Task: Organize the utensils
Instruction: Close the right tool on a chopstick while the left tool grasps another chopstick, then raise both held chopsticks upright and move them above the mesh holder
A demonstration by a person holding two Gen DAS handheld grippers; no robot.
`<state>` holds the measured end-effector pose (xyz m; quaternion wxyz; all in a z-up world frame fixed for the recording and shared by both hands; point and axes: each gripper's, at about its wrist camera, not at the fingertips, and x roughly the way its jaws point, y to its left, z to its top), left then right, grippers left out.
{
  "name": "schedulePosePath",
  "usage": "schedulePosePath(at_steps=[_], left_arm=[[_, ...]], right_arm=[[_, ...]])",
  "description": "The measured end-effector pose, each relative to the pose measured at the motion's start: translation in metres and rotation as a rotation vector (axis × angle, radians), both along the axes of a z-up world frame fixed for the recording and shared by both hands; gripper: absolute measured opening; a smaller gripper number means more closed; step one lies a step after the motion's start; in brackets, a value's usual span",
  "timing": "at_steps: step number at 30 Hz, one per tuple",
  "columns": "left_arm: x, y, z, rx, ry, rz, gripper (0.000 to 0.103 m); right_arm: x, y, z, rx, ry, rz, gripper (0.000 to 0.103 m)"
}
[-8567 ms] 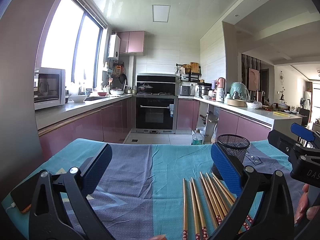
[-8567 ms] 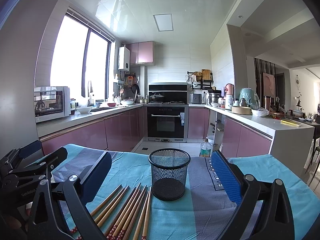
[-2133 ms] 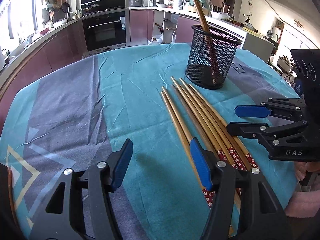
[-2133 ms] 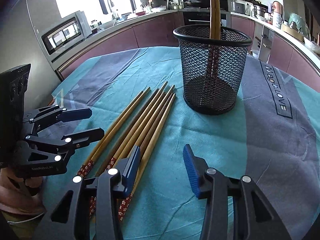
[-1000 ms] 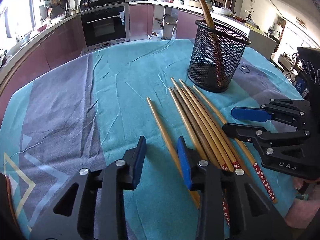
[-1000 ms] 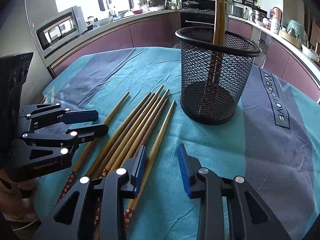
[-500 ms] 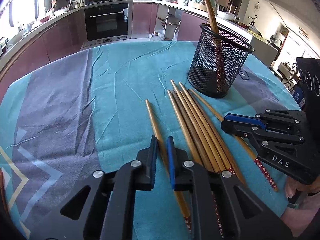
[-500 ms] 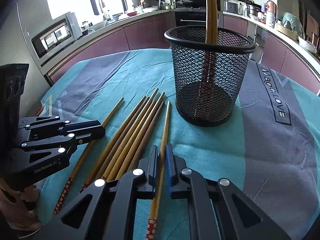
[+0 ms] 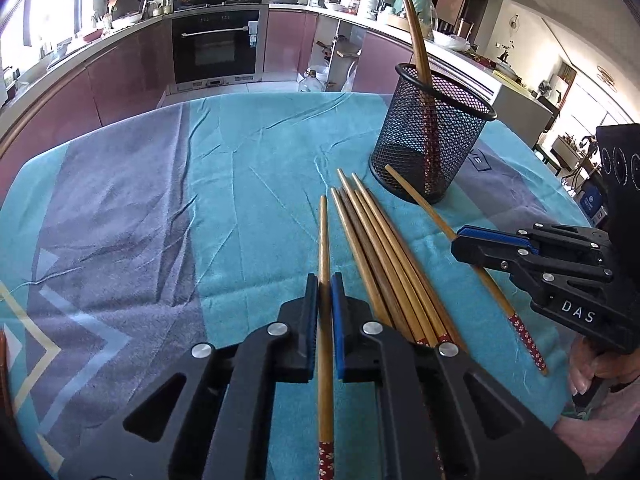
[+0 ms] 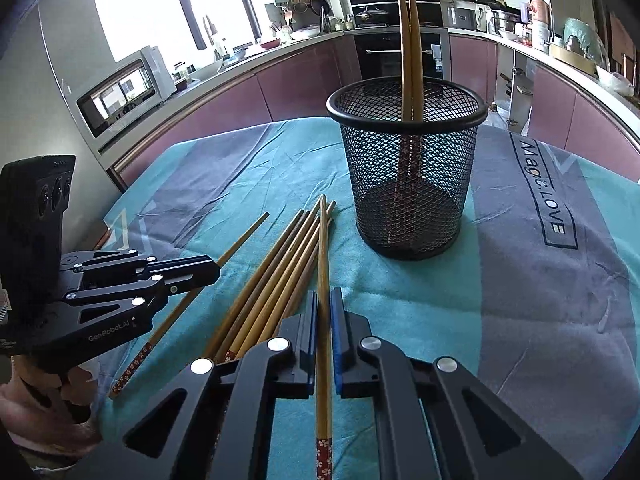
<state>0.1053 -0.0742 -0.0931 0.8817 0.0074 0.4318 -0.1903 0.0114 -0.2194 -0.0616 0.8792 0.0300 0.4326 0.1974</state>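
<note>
**Bamboo in both grips: two chopsticks pinched, ready for the holder**

Left wrist view: the left gripper (image 9: pixel 325 300) has closed since half a second ago; its blue fingers (image 9: pixel 311 320) now press a single chopstick (image 9: pixel 324 240) that was pulled clear of the bundle (image 9: pixel 384 248) a second earlier. It lies nearly flat, tip pointing toward the far edge of the tabletop (image 9: pixel 240 152). The mesh holder (image 9: pixel 432 136) stands toward the far right corner with two chopsticks (image 9: pixel 416 36) already leaning in it. The cloth to the left is bare, giving open room to lift and swing.

Right wrist view: the right gripper (image 10: pixel 324 320) is likewise clamped tight on its own chopstick (image 10: pixel 322 248), tip aimed just left of the holder, which sits straight ahead. The bundle rests just beside its left finger. The left gripper, off to the left, holds its stick low over the cloth.

Both pickups look secure, so carrying to the holder likely comes next; its rim and the two upright sticks are the obstacles to clear.
</note>
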Motion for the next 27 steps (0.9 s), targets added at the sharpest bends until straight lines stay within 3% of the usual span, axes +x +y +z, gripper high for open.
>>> schedulePosePath(at_steps=[14, 27], left_arm=[[-0.014, 0.011, 0.035, -0.087, -0.06, -0.019, 0.007], [-0.034, 0.029, 0.094, -0.212, -0.17, -0.066, 0.007]], right_arm=[[-0.014, -0.012, 0.034, 0.077, -0.093, 0.008, 0.005], [-0.023, -0.023, 0.071, 0.13, -0.212, 0.001, 0.005]])
